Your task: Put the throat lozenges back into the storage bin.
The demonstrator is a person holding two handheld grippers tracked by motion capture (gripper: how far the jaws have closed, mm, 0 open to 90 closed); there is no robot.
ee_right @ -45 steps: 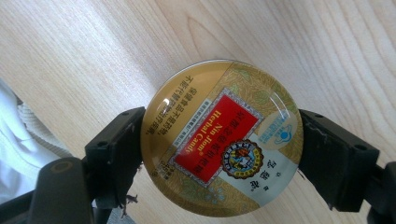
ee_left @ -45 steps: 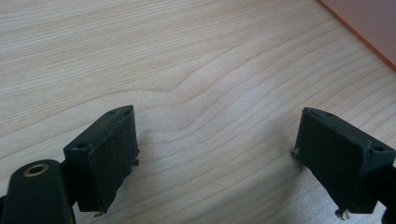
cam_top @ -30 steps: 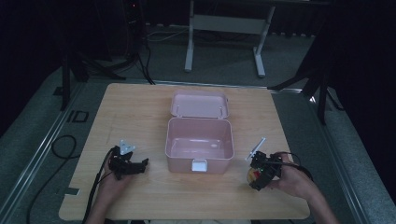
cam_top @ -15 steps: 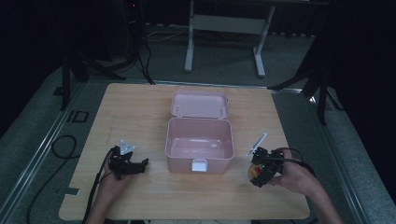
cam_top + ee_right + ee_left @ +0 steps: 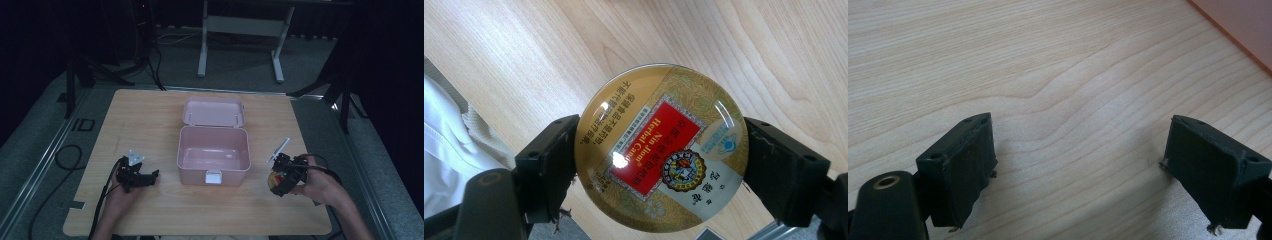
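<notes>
Right gripper (image 5: 659, 150): jaws clamped on a round herbal candy tin (image 5: 663, 147), one pad on each side of its rim. Lid faces the camera: gold pattern, red label in the middle, glossy. Jaws sit about mid-width, set by the tin's diameter. In the high view the right gripper (image 5: 280, 177) is held above the table (image 5: 150, 115) near its right front corner, tin (image 5: 273, 179) showing red and yellow between the jaws, well to the right of the pink box (image 5: 214, 155).

Left gripper (image 5: 1093, 170): jaws wide apart, nothing between them, bare wood below. High view puts the left gripper (image 5: 147, 176) low over the table, left of the box, pointing toward it.

Box is open, lid (image 5: 213, 111) folded back.
</notes>
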